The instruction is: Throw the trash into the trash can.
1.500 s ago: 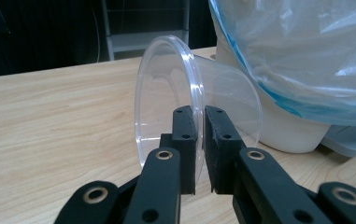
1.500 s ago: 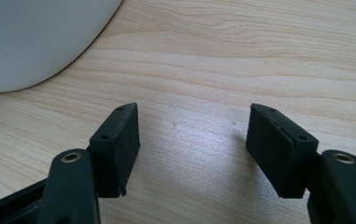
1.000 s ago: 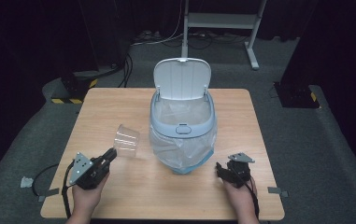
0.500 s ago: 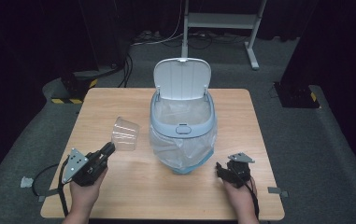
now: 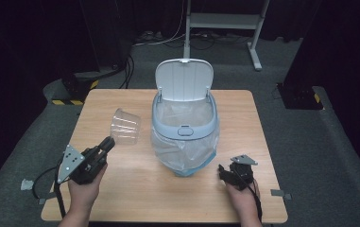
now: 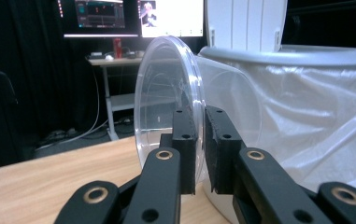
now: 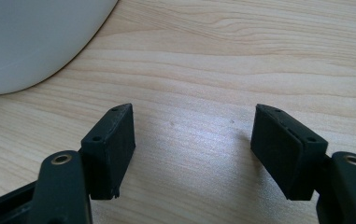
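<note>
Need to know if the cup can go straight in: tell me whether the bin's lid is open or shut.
Open. The white lid stands upright behind the bin, whose bag-lined mouth is uncovered.

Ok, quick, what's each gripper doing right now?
Left gripper: closed on the clear plastic cup at its rim.
Right gripper: open, holding nothing.

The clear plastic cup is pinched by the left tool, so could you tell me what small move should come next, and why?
Probably carry the clear plastic cup rightward, over the open bin. The left tool grips its wall, it hangs off the table beside the bin, whose lid stands up over the liner bag.
</note>
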